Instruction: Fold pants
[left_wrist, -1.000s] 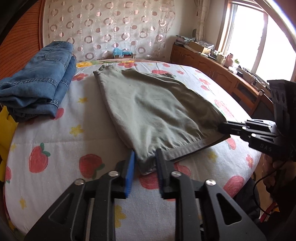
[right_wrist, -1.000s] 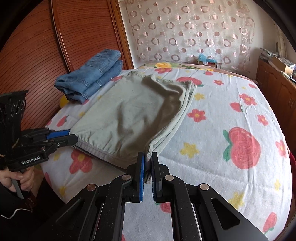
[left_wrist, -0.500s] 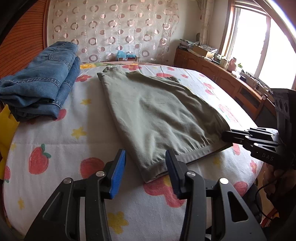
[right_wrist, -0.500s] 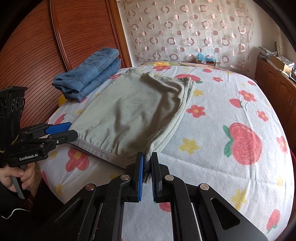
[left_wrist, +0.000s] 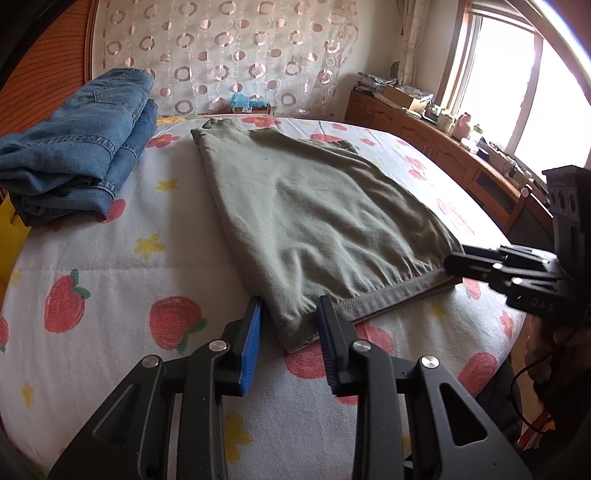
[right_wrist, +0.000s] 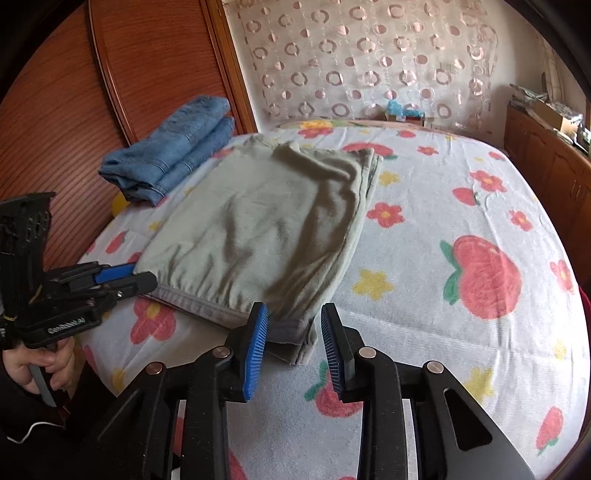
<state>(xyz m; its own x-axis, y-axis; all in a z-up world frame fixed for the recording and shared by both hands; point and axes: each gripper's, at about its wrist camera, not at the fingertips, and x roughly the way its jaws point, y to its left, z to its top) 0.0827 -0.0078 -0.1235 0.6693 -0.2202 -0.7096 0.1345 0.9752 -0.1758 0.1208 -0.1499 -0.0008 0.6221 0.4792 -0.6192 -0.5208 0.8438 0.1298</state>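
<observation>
Soft, limp grey-green cotton pants (left_wrist: 314, 221) lie folded on the bed (right_wrist: 461, 332), best pinched at hem corners, which the left gripper (left_wrist: 290, 326) and right gripper (right_wrist: 293, 332) straddle, fingers just parted.

Both views sit low and close behind their own gripper's fingers, tilted down across the bed (left_wrist: 110, 266). The left wrist view looks from the near left corner of the green pants (left_wrist: 314, 206) toward the window side; the right wrist view looks from their near right corner toward the wooden headboard (right_wrist: 122, 74). They share the pants, folded jeans (right_wrist: 173, 155) and patterned curtain (left_wrist: 229, 48)
</observation>
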